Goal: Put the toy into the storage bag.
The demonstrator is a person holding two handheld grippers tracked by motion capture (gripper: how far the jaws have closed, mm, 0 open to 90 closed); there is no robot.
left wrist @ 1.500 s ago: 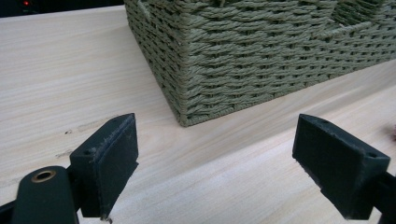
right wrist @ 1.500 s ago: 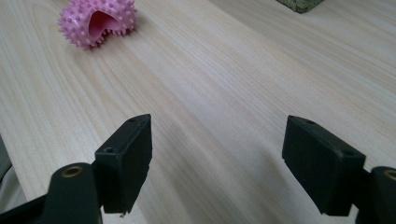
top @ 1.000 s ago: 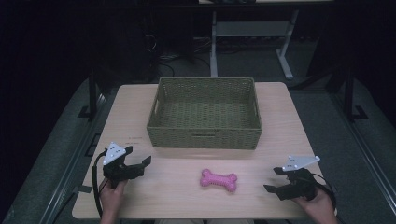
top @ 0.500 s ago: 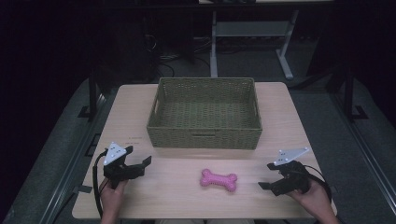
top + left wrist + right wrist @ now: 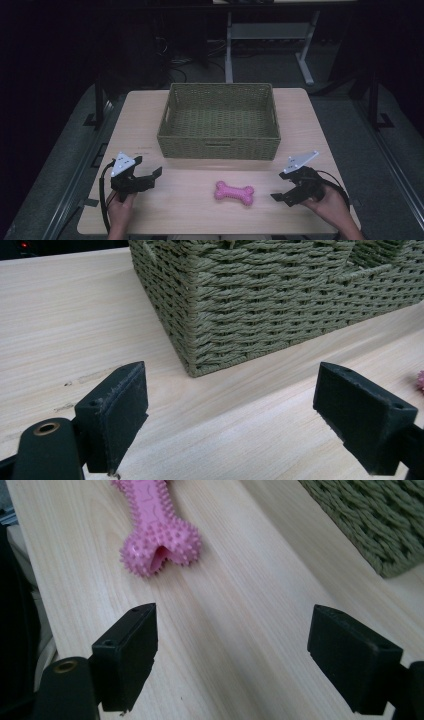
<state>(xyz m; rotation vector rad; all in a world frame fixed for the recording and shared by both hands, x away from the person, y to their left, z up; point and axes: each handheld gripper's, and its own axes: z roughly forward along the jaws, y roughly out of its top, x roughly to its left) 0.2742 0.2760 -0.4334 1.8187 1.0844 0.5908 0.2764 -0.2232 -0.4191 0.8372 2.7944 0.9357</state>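
Pink bone toy (image 5: 234, 192) near the table's (image 5: 310, 125) front edge, in front of the basket (image 5: 218, 148). Right gripper (image 5: 281, 196) and left gripper (image 5: 152, 175) both spread, empty. Nubby rounded end, could easily squirt out of an off-center pinch.

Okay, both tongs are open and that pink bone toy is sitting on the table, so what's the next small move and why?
Probably ease the right tongs forward toward the pink bone toy. They are open and empty, the toy lies just ahead of them and a little off to one side, nearer than to the left tongs.
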